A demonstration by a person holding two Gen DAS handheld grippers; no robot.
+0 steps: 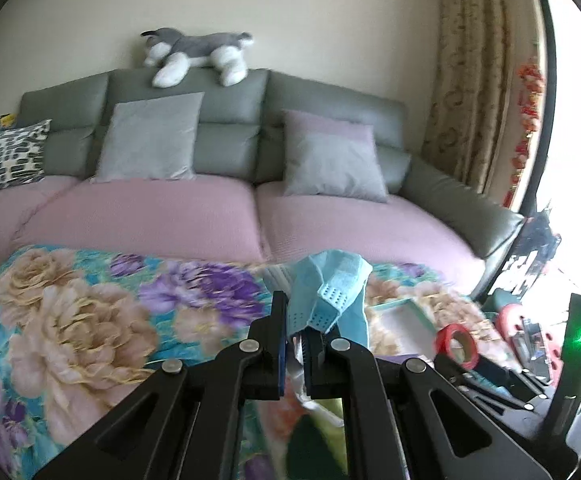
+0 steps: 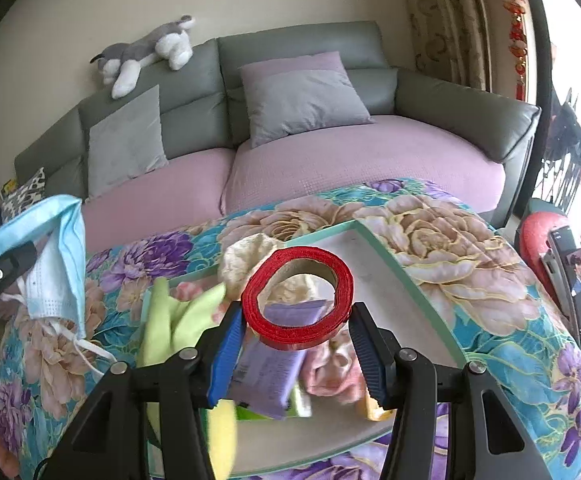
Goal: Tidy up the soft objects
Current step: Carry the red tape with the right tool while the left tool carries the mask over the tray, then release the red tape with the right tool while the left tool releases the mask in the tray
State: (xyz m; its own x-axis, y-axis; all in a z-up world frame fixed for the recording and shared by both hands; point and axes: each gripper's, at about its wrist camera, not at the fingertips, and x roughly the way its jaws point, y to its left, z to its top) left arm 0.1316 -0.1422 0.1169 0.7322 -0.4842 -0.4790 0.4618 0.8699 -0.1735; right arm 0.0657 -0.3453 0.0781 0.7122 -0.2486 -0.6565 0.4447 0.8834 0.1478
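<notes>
My left gripper [image 1: 299,330] is shut on a light blue face mask [image 1: 332,284], which hangs crumpled from its tips with white ear loops trailing. In the right wrist view that mask [image 2: 64,236] dangles at the far left above the table. My right gripper [image 2: 296,318] is shut on a red tape roll [image 2: 296,266], the blue pads [image 2: 226,344] pressing on both of its sides, above a teal-rimmed tray [image 2: 390,256]. In the tray lie a green cloth [image 2: 178,316], a purple packet [image 2: 270,376], a pink cloth [image 2: 330,368] and a cream lace piece [image 2: 250,260].
The tray stands on a table under a floral cloth [image 1: 90,320]. Behind is a grey sofa [image 1: 230,96] with pink seat covers, grey cushions [image 1: 150,136] and a plush husky [image 1: 198,54] on its back. A red stool [image 2: 538,240] with a phone stands at the right.
</notes>
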